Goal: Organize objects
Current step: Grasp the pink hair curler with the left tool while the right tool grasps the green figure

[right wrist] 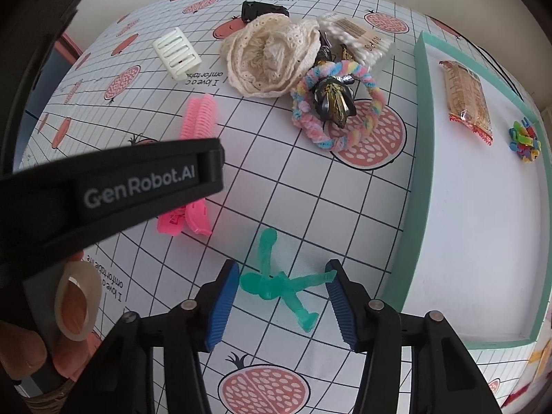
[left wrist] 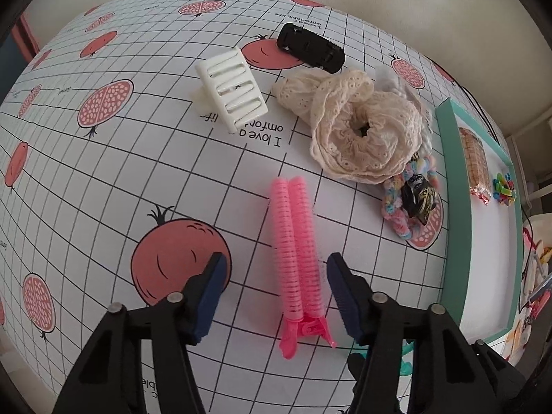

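A pink hair-roller clip (left wrist: 298, 262) lies on the pomegranate-print tablecloth, between the spread fingers of my left gripper (left wrist: 274, 267), which is open and not touching it. In the right wrist view the same pink clip (right wrist: 200, 117) is partly hidden behind the left gripper's black body (right wrist: 114, 189). My right gripper (right wrist: 283, 276) is open around a translucent green figurine (right wrist: 276, 281) lying flat, one limb close to the right fingertip (right wrist: 336, 276). A teal-rimmed white tray (right wrist: 419, 110) at the right holds a wrapped snack (right wrist: 465, 100) and a small colourful piece (right wrist: 524, 143).
Beyond lie a white slotted hair claw (left wrist: 233, 88), a black clip (left wrist: 310, 46), a cream lace scrunchie (left wrist: 358, 131), a pastel braided ring (right wrist: 331, 103) around a dark gold-patterned clip (right wrist: 333, 100), and a cotton-swab pack (right wrist: 355, 38). A hand (right wrist: 31, 341) holds the left gripper.
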Demonstrator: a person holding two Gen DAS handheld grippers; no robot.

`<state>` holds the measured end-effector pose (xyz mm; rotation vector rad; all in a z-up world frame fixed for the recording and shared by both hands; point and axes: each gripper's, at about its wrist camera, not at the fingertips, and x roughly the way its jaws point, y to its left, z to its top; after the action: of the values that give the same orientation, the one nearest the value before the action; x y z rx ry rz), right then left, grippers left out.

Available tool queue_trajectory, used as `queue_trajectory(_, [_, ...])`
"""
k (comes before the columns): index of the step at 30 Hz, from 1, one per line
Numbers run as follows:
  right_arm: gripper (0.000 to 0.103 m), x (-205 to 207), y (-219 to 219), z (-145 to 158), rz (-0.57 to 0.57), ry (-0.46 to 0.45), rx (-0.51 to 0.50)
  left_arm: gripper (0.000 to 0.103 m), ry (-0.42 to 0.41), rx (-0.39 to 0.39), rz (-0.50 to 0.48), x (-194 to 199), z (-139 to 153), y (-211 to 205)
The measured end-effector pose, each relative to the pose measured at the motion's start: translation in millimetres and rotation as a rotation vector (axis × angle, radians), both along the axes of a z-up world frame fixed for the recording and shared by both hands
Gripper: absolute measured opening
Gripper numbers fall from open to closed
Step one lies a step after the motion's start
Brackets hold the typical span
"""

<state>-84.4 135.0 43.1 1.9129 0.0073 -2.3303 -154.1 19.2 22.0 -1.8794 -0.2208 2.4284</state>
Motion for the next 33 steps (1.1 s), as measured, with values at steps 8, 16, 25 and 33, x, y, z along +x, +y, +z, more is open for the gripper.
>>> queue_trajectory(8, [0.043,3.8,2.9,3.9,0.005,-0.003,-0.006,0.030,0.003,-0.002,-0.001,1.8,2.2,0.1])
queue_trajectory(16, [0.042,3.1,7.5,8.1,0.008,-0.004,-0.011,0.028,0.001,0.018,0.004,1.9,3.5,2.6])
queue_trajectory(25, [0.040,4.1,6.3,14.2,0.008,0.002,-0.009,0.028,0.014,0.027,0.009,3.7,11.6,7.3])
queue_trajectory(33, [0.040,-2.2,26.3,32.3,0.004,0.045,-0.022,0.028,0.063,0.053,0.024,-2.0,28.0,-11.6])
